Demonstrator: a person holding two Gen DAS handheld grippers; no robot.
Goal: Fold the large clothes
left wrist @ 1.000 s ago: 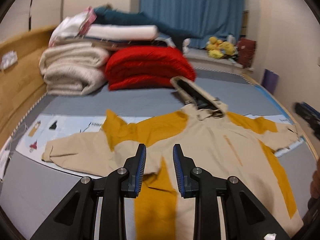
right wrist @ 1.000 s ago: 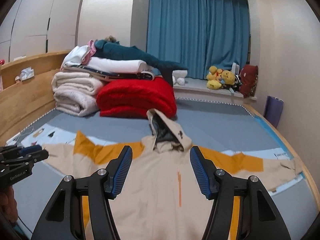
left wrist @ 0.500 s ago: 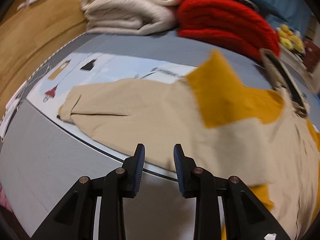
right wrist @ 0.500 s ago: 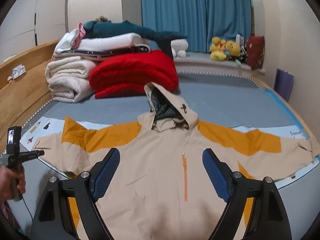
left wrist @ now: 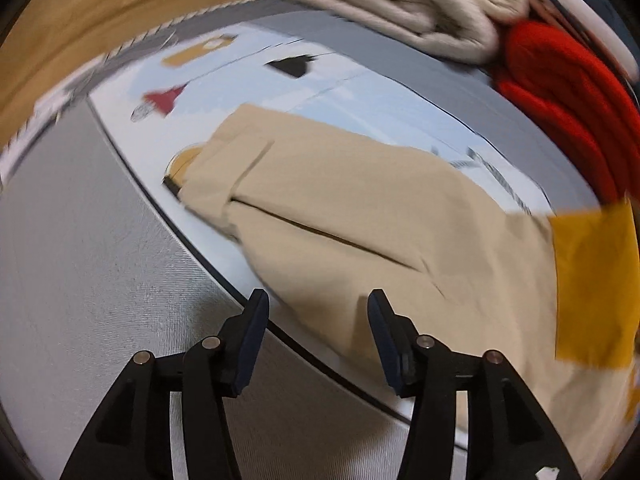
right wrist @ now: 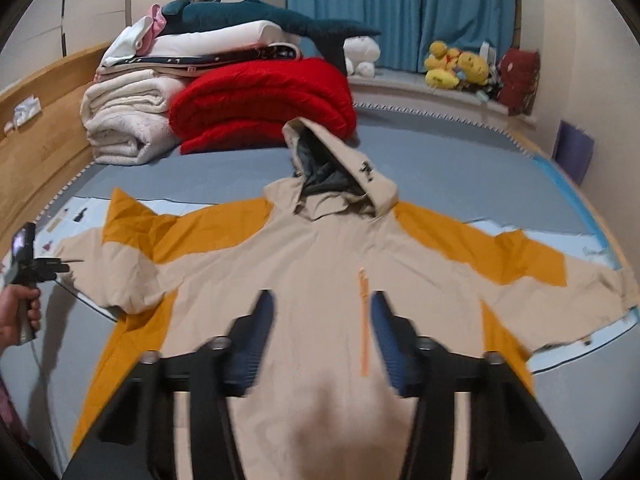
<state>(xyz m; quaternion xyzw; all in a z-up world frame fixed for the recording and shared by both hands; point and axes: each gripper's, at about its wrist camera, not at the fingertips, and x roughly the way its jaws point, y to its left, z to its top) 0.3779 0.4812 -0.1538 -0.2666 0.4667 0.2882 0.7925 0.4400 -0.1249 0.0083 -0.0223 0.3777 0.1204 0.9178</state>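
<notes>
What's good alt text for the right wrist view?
A beige and orange hooded jacket lies front-up, sleeves spread, on a grey-blue bed; the right gripper hovers above its chest, jaws closing with nothing between them. Behind sit a folded red blanket and cream blankets. At the left edge a hand holds the left gripper.

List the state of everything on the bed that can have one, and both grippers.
jacket: spread flat, unfolded, sleeves out
hood: propped up, open
jacket zip: closed
left gripper: opening, empty, above sleeve
right gripper: closing, empty
red quilt: folded
</notes>
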